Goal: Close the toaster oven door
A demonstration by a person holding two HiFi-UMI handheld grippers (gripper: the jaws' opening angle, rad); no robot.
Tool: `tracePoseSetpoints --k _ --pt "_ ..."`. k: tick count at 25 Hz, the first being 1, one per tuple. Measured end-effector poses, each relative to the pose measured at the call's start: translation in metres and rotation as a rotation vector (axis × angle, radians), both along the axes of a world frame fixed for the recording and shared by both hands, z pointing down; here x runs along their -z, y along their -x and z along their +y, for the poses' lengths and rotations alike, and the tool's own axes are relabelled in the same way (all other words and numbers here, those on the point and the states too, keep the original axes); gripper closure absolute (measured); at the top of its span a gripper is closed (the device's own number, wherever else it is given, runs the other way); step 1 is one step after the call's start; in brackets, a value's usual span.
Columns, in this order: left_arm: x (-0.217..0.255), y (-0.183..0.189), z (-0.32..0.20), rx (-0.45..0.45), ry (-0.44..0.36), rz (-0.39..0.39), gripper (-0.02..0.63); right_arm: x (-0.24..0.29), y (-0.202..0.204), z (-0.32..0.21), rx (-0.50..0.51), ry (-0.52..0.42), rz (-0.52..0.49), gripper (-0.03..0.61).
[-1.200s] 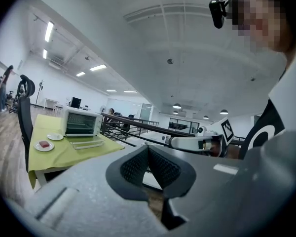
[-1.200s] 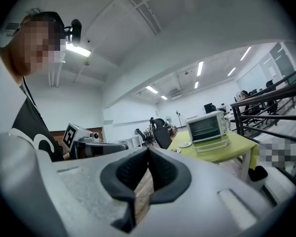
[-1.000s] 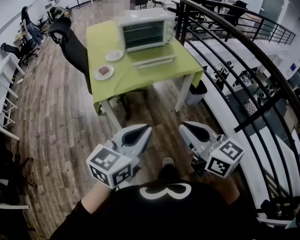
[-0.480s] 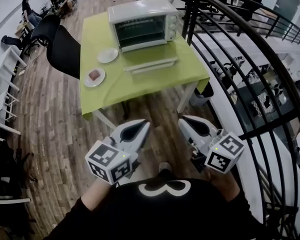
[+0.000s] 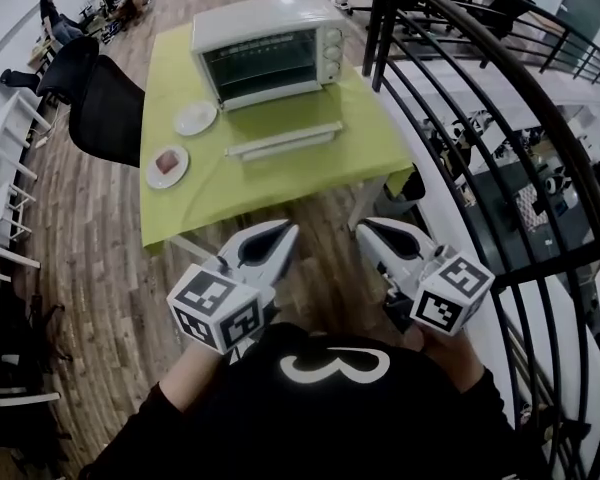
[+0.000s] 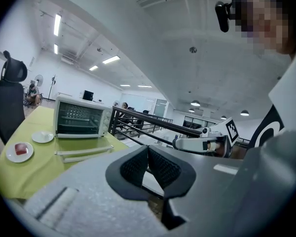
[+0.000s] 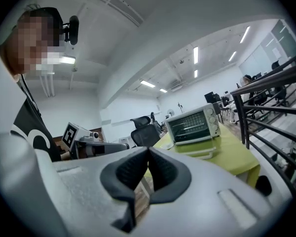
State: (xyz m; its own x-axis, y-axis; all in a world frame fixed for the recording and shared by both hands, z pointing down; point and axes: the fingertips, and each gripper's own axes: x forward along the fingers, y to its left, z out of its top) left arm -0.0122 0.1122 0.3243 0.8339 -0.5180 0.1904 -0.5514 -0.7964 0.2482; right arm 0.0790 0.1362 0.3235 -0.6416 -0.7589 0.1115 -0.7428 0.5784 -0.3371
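Walking closer, the person has brought the green tabletop (image 5: 375, 153) nearer than a second ago. At lower left the left hand-held gripper (image 5: 283, 233) is pressed together, empty. At upper centre the toaster oven (image 5: 265, 50) has its door (image 5: 285, 140) dropped flat. The right hand-held gripper (image 5: 370, 232) is likewise together, and the door is probably not yet within reach.

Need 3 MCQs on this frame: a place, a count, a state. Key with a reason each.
1. In the head view, the plates lie where relative to the toaster oven? A) left B) right C) on top
2. How many plates on the green table? A) one B) two C) four
3. The toaster oven door is: A) shut B) folded down open C) missing
Key: 1A, both sit left of it; 2B, one bare, one with food; 3B, it lies flat in front.
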Motion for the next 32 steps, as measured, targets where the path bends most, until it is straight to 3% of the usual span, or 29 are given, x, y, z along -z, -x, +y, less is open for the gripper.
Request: tracePoseSetpoints --k 10,19,23,32 --pt "-0.027 0.013 -0.056 0.081 0.05 -0.01 0.601 -0.025 -0.016 -0.062 -0.024 0.046 0.014 0.575" --pt "-0.062 0.036 -0.149 0.199 0.104 -0.055 0.6 -0.059 -0.02 -0.157 -0.007 0.107 0.046 0.575" --pt "-0.081 0.05 -0.192 0.272 0.131 -0.064 0.6 -0.088 -0.029 -0.199 -0.022 0.175 0.077 0.575" --pt "-0.165 0.057 -0.269 0.349 0.234 -0.185 0.598 -0.16 -0.068 -0.28 -0.031 0.292 0.128 0.575"
